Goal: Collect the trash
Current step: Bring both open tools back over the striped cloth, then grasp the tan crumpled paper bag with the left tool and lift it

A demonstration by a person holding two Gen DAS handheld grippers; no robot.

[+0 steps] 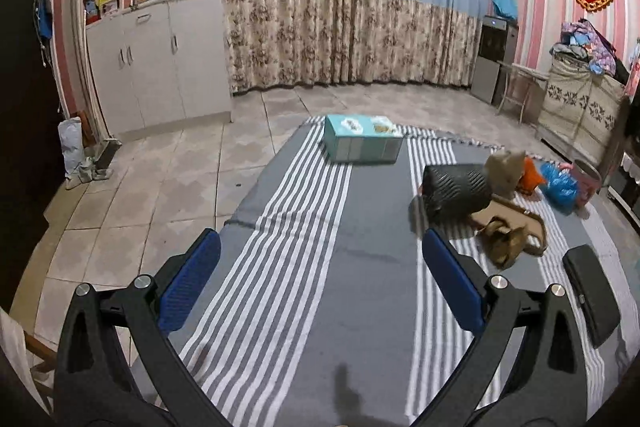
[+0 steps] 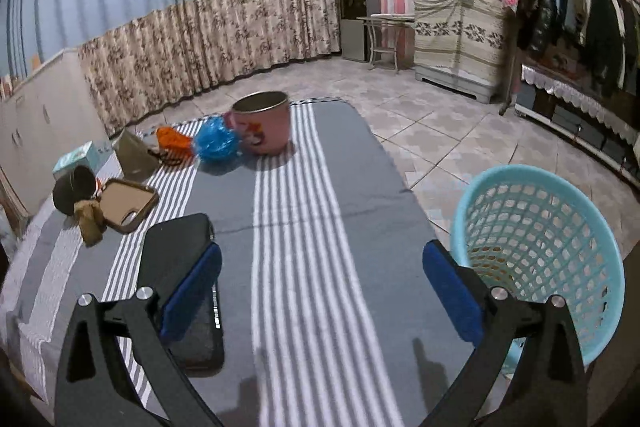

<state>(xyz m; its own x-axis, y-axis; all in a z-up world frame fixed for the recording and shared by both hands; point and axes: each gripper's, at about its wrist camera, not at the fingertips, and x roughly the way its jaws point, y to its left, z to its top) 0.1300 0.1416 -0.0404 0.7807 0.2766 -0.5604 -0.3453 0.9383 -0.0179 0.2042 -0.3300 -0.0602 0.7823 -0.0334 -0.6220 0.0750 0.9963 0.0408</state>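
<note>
Held the left hand-held gripper (image 1: pixel 320 275) released above the grey striped cloth (image 1: pixel 304 267) covering the surface, blue pads (image 1: pixel 192 283) spread wide with nothing between them. Kept the right hand-held gripper (image 2: pixel 322 279) likewise released over the same cloth, grasping nothing. Saw trash gathered along one side of the surface: a crumpled blue bag (image 2: pixel 216 145) touching a pink bucket (image 2: pixel 264 125), an orange bag (image 2: pixel 172 143) just beside a brown paper bag (image 2: pixel 134 153), and a crumpled brown wad (image 2: pixel 90 221) against a flat brown tray (image 2: pixel 128 205). Noted a dark ribbed can (image 1: pixel 456 189) lying on its side near the tray, a teal tissue box (image 1: pixel 362 143) at the far end, a black case (image 2: pixel 180 267) partly under the right hand-held gripper's left pad. Found a light-blue mesh basket (image 2: pixel 540 251) just beside the surface's edge, near the right pad.
</note>
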